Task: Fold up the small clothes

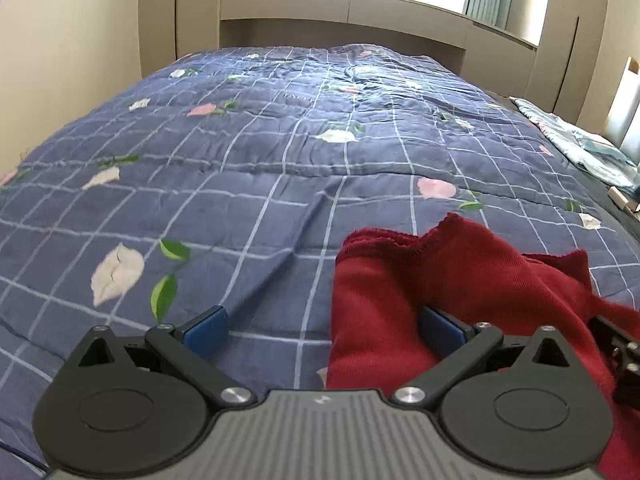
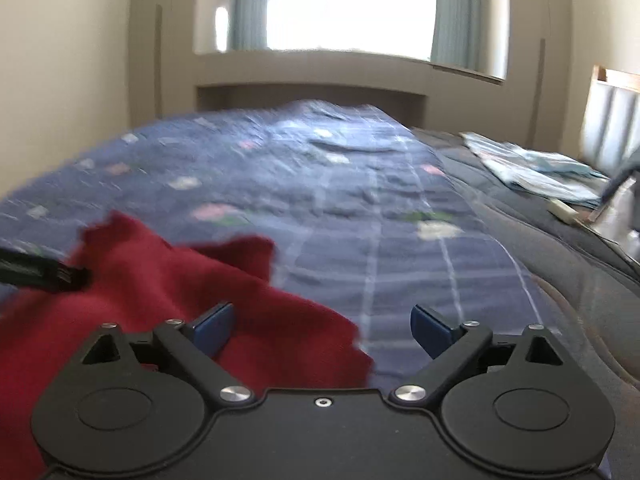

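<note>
The red garment [image 1: 460, 292] lies on the bed [image 1: 260, 168], on the blue checked quilt with its leaf and petal print, near the close edge of the mattress and between the two tools. It looks only partly folded: in the left wrist view one thick layer is doubled over with a rounded fold along its left side, while ragged corners stick up at the far edge and a looser flap trails off to the right. I would judge that at least one fold is in and that the piece is yet to be squared up and given a final fold; the right wrist view is smeared by motion, so the exact number of layers is hard to call. The left hand-held gripper [image 1: 324, 330] points down at the quilt with its blue pads spread wide; the right pad sits against or just under the edge of the red cloth, the left pad is over bare quilt, and nothing is pinched. The right hand-held gripper [image 2: 322, 328] is likewise wide open and holds nothing, its left pad over the red cloth and its right pad over the quilt, aimed shallowly across the bed toward the headboard [image 2: 312, 96]. A folded pale blue cloth [image 2: 536, 172] lies well apart at the far right of the bed.
</note>
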